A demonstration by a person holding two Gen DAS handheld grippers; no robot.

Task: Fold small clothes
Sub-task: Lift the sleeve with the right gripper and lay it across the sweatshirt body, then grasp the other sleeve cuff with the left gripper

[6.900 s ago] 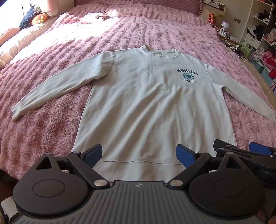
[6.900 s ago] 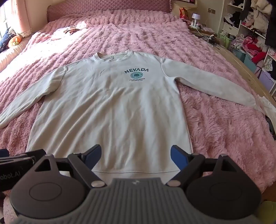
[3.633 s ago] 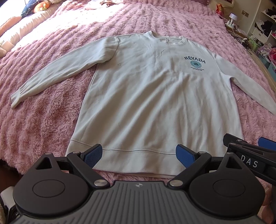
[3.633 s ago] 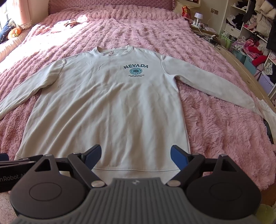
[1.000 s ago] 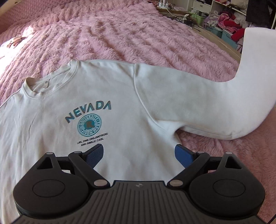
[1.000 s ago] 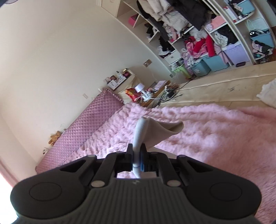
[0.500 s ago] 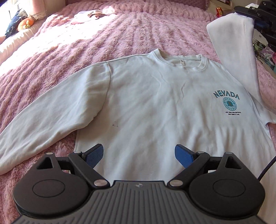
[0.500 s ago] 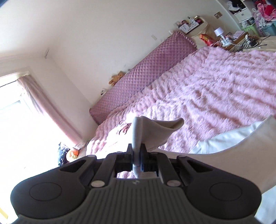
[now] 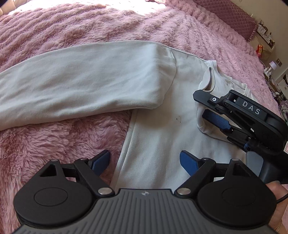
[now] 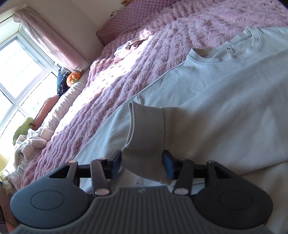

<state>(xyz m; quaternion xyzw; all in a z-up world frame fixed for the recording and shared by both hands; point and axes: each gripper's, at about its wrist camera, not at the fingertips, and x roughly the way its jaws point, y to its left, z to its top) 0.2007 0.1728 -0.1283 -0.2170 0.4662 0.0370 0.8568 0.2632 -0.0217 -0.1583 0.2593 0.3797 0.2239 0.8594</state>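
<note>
A white sweatshirt (image 9: 158,133) lies flat on the pink fluffy bedspread (image 9: 54,136). Its left sleeve (image 9: 81,81) stretches out to the left. Its right sleeve is folded across the chest, and the cuff (image 10: 145,133) lies between the parted jaws of my right gripper (image 10: 143,164), which is open. The same gripper (image 9: 207,106) shows from the side in the left wrist view, over the cuff (image 9: 205,124). My left gripper (image 9: 144,160) is open and empty, low over the sweatshirt's left side edge below the armpit.
The collar (image 10: 239,45) points toward the quilted headboard (image 10: 129,16). A small garment (image 10: 127,46) lies near the head of the bed. Pillows and soft toys (image 10: 72,79) line the window side. A nightstand with clutter (image 9: 266,46) stands beyond the bed's far right.
My right gripper has brought the right sleeve's cuff down onto the chest and opened its jaws. My left gripper has moved left and lower, toward the left armpit.
</note>
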